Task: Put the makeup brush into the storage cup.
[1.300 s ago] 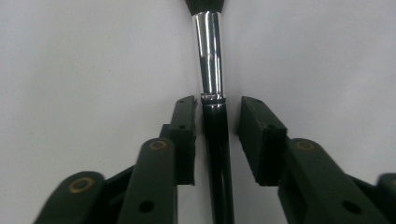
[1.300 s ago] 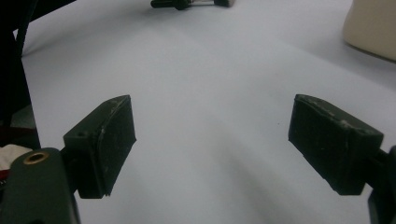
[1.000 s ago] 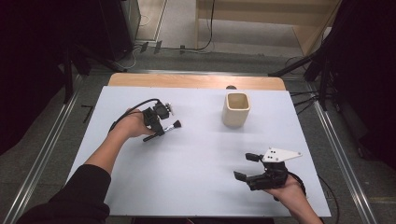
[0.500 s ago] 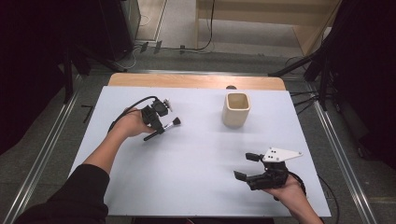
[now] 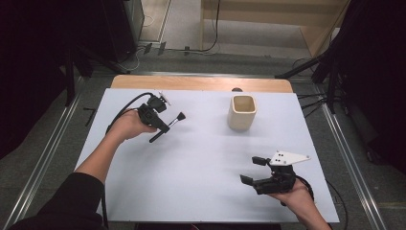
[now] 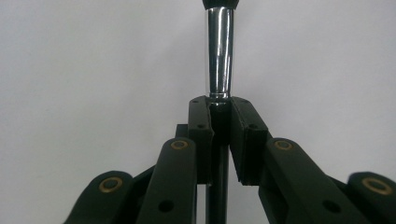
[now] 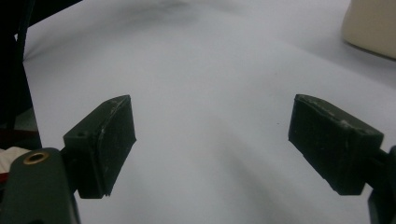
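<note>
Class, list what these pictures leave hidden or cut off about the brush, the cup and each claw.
- Brush: left gripper view, head cut off by the top edge.
- Cup: high view, its inside is hidden by its walls; in the right gripper view the corner crops it.
- Right claw: high view, too small for pad detail.

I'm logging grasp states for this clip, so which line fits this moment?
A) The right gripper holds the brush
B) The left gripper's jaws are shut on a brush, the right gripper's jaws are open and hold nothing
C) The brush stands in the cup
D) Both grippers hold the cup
B: in the left gripper view the left gripper clamps the brush by its handle, while the right gripper has its jaws wide apart over bare table.
</note>
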`<state>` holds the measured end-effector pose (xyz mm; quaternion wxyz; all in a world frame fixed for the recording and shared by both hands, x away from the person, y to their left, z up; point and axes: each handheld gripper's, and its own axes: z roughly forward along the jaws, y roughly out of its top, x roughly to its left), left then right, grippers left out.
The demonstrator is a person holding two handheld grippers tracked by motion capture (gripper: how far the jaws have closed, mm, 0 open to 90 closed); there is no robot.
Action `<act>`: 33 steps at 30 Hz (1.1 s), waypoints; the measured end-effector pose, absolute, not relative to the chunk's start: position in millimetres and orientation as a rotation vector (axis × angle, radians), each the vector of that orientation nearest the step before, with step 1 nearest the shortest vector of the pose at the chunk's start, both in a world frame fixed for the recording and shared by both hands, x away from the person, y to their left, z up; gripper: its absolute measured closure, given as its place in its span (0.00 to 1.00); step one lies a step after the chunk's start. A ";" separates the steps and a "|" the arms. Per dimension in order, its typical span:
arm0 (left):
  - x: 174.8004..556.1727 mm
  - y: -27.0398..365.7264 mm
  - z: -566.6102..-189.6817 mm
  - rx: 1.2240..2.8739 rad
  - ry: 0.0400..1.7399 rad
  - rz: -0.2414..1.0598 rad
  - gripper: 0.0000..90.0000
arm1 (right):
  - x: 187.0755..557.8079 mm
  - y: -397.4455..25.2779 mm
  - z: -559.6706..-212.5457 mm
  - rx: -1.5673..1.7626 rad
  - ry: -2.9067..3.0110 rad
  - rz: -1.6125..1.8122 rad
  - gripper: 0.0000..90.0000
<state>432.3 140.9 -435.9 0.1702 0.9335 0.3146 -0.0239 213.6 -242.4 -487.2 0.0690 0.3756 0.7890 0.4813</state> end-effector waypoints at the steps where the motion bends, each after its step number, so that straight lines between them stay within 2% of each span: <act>1: 431.1 141.4 -434.2 2.634 0.893 -0.081 0.89 | 213.6 -242.4 -487.0 1.138 2.377 1.450 0.17; 14: 412.5 145.7 -423.6 2.420 0.894 -0.143 0.89 | 215.0 -242.6 -485.3 1.164 2.366 1.447 0.21; 33: 379.3 143.8 -427.1 2.250 0.847 -0.166 0.89 | 215.8 -238.3 -481.8 1.150 2.375 1.466 0.20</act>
